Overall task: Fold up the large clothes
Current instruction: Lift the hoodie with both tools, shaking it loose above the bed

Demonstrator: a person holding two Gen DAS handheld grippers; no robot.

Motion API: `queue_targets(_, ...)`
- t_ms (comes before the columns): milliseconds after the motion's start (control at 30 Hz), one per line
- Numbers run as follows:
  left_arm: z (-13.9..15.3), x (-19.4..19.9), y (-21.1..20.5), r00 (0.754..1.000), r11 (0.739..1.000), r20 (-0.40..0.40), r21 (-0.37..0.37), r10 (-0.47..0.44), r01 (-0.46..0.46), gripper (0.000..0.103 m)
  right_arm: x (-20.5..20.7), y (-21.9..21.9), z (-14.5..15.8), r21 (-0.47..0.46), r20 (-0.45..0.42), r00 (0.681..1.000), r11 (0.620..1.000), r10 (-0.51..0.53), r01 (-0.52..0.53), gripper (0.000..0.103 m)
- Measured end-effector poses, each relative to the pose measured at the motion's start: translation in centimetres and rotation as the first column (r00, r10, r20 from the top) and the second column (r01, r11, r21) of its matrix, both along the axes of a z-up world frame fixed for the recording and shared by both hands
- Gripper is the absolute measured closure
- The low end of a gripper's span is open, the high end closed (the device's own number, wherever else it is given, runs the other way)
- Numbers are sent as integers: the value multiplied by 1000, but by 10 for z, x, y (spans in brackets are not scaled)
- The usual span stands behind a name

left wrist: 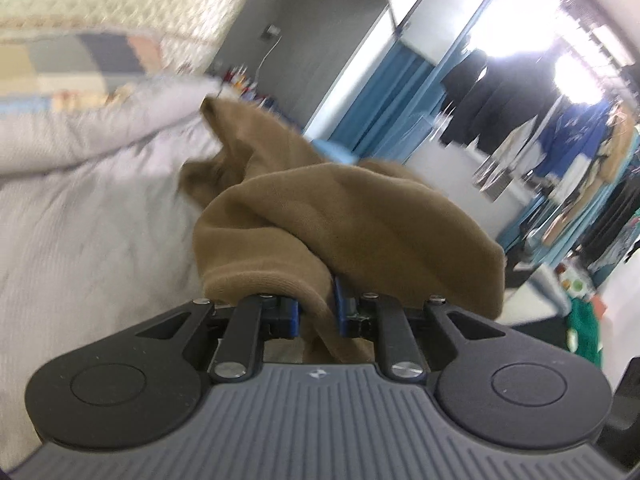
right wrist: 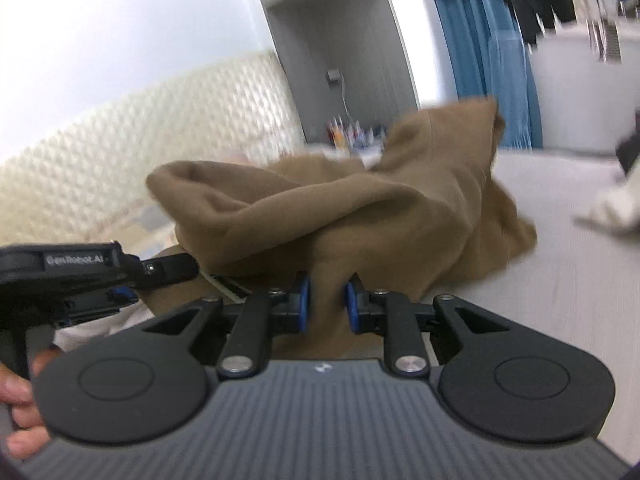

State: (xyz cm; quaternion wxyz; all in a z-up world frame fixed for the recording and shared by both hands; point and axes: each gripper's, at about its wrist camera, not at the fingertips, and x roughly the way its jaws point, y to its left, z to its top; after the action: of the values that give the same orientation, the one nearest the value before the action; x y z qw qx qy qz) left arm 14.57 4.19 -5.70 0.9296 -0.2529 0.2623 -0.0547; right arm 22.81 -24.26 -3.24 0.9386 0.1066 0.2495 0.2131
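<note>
Grippers both tilt slightly down over bed (left wrist: 80,208): left gripper (left wrist: 316,312) & right gripper (right wrist: 326,300) each pinch brown garment (right wrist: 360,208); open bed to garment's right.

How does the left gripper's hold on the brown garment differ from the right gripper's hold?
The left gripper pinches a rolled, thick edge of the brown garment; the right gripper pinches a flatter bunch of it. Cloth hangs below the left gripper's jaws; above the right gripper's jaws it rises in a heap. Both jaws are shut on this garment, over the pale bed cover.
</note>
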Motion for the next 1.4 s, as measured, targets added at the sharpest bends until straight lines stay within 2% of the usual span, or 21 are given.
queue_targets(200, -61, 15, -8, 990, 1000, -136, 21, 22, -19, 84, 28, -7, -35, 14, -211, 977, 1000, -14, 17, 80)
queue_targets(367, -96, 36, -5, 981, 1000, -190, 6, 26, -25, 83, 37, -15, -52, 54, -250, 968, 998, -20, 35, 79)
queue_targets(400, -100, 40, -4, 980, 1000, -199, 4, 26, -26, 83, 36, -19, -53, 75, -255, 967, 996, -26, 46, 75)
queue_targets(433, -103, 42, -4, 978, 1000, -209, 4, 24, -24, 83, 32, -24, -53, 97, -255, 966, 993, -34, 61, 59)
queue_targets(500, -108, 47, -2, 975, 1000, -222, -2, 17, -18, 83, 20, -38, -48, 156, -232, 971, 984, -52, 90, 40)
queue_targets(533, -109, 48, 0, 974, 1000, -226, -14, 12, -15, 83, 15, -46, -43, 179, -208, 976, 979, -62, 100, 37)
queue_targets(667, -112, 49, 3, 973, 999, -229, -34, 4, -12, 83, 14, -51, -33, 179, -139, 985, 975, -105, 129, 37)
queue_targets(800, -112, 54, 6, 974, 999, -229, -35, -1, -8, 83, 24, -38, -40, 157, -126, 990, 984, -67, 87, 38)
queue_targets(967, -111, 56, 12, 972, 998, -236, -65, -15, 0, 81, 33, -25, -29, 134, 27, 998, 989, -63, 59, 43)
queue_targets(1033, -111, 55, 15, 969, 997, -245, -81, -25, 5, 75, 40, -16, -27, 96, 67, 996, 994, -55, 49, 48)
queue_targets(1100, -111, 52, 20, 966, 995, -256, -100, -39, 14, 67, 48, -9, -33, 80, 39, 999, 997, -26, 23, 52)
queue_targets(1167, -110, 45, 25, 965, 992, -255, -121, -59, 29, 56, 58, 0, -44, 55, -34, 999, 998, 0, 2, 54)
queue_targets(1200, -108, 41, 28, 965, 991, -255, -127, -64, 33, 55, 62, 4, -51, 30, -78, 997, 1000, 6, -4, 55)
queue_targets(1300, -100, 25, 41, 969, 988, -243, -155, -45, 7, 48, 73, 14, -78, -60, -220, 975, 998, -16, 3, 58)
queue_targets(1400, -86, 11, 55, 981, 989, -194, -143, 6, -34, 39, 75, 14, -89, -76, -286, 958, 997, -32, 11, 58)
